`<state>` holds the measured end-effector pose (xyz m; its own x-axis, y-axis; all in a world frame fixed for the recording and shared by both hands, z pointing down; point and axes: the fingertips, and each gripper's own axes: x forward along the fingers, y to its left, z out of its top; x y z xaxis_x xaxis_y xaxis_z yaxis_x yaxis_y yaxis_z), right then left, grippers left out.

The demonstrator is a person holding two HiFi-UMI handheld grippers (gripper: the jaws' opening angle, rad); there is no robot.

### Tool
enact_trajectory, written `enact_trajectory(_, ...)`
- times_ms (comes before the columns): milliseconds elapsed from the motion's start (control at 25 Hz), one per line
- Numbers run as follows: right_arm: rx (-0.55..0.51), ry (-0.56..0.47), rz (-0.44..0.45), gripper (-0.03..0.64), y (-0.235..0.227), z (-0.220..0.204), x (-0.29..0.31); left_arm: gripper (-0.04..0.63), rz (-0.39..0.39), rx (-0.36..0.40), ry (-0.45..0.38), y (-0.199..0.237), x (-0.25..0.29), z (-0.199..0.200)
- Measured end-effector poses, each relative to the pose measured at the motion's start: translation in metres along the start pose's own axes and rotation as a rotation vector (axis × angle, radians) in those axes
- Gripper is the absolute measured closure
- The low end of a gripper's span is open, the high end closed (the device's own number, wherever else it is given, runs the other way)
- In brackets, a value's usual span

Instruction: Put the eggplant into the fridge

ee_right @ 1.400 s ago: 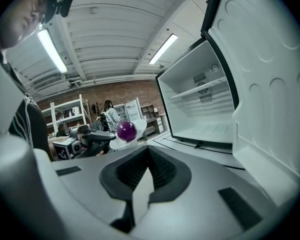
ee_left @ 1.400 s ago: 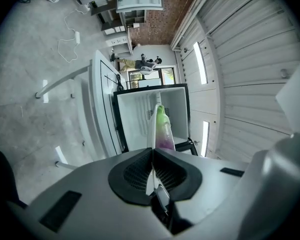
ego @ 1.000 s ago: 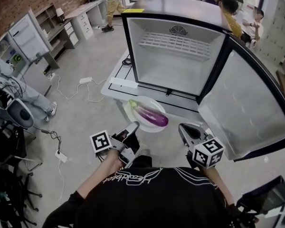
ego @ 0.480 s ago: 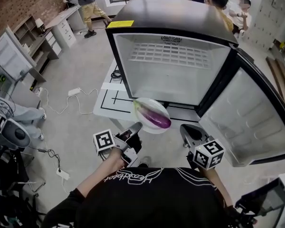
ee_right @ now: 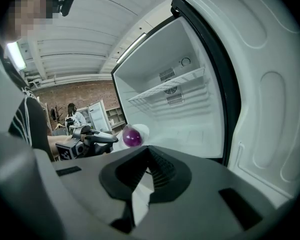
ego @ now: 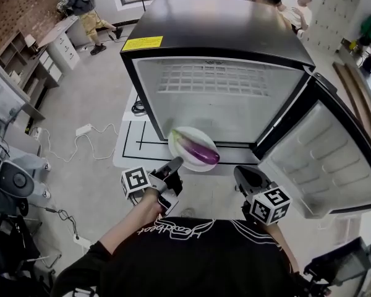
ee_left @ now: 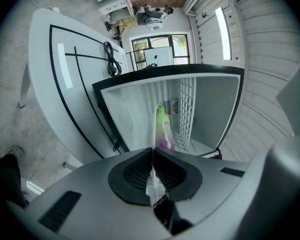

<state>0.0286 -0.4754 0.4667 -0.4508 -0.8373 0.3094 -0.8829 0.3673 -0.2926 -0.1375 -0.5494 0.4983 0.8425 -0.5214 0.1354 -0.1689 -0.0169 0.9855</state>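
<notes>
- Fridge (ego: pixel 216 23): small black cabinet with a white interior, standing open on the desk. Risk: the lower front sill lies in the load's path. An entry made too low would knock the plate against it.
- Fridge door (ego: pixel 321 159): swung wide to the right, next to the right gripper. Risk: a nudge from that arm could send it swinging back onto the opening.
- Desk (ego: pixel 128 148): white, with black lines, and it carries the fridge. Risk: anything dropped near its front edge may roll off onto the floor.
- Wire shelf (ego: pixel 216 78): high in the cavity. Risk looks slight, as there seems to be ample room beneath it.
- White plate (ego: pixel 184 138): held in the air just before the fridge mouth, not yet inside. It is gripped only at its near rim, with the far side unsupported. Risk: it could sag, pivot, or slip out of so thin a pinch.
- Eggplant (ego: pixel 202 151): purple with a green stem end, lying loose across the plate. Risk: it is round and unrestrained, so any tilt or jolt of the plate could roll it off.
- Left gripper (ego: pixel 175 163): jaws pinch the plate's rim. It is the sole support.
- Right gripper (ego: pixel 242 172): jaws pressed together with nothing between them. It hangs idle near the door and does not steady the plate.
</notes>
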Motion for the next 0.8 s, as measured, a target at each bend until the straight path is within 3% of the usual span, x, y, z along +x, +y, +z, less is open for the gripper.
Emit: enact_trajectory(800, 0.082, 0.032, -0.073, 0.611, -0.026, -0.022, 0.033, 0.577, 0.099, -0.011, 0.05, 0.043, 0.069, 0.032)
